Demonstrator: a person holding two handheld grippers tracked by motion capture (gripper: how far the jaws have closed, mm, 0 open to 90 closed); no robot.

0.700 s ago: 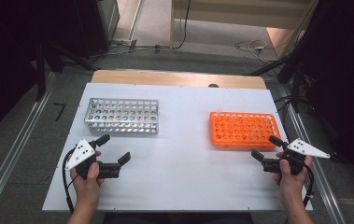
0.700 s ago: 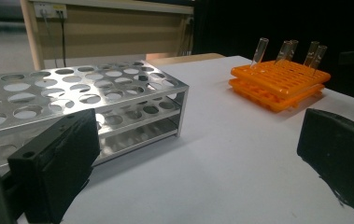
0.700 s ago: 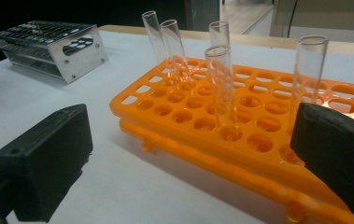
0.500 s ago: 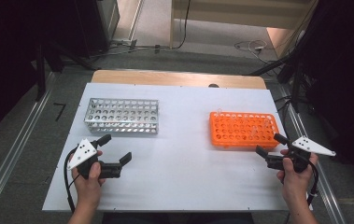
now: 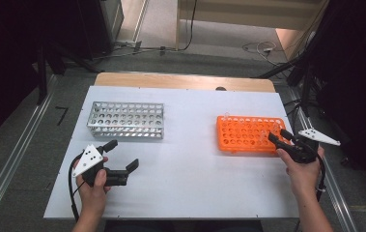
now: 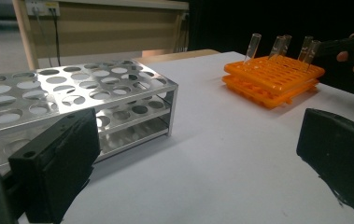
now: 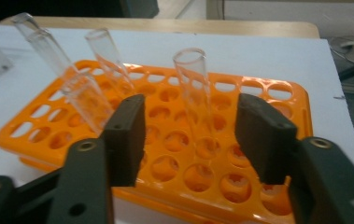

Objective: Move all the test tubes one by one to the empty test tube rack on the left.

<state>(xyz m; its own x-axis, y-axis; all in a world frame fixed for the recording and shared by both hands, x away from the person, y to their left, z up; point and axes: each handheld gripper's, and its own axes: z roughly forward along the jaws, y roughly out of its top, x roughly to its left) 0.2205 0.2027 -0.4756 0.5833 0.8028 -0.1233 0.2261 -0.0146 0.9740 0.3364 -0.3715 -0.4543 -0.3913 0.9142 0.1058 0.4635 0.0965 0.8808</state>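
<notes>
White bench (image 5: 185,159) evenly lit from above, surroundings left dark, soft short shadows cast beside the metal rack (image 5: 125,119), near black fingers (image 7: 127,140) blurred, slight glare seen on the clear tubes (image 7: 196,88).

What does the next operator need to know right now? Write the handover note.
Left tool: open, idle on the table in front of the metal rack, holding nothing.
Right tool: open, jaws either side of a clear tube standing in the orange rack, not closed on it.
Done: apparently nothing moved; the metal rack looks empty.
Left: probably grip that tube and lift it out; four tubes stand in the orange rack.
</notes>
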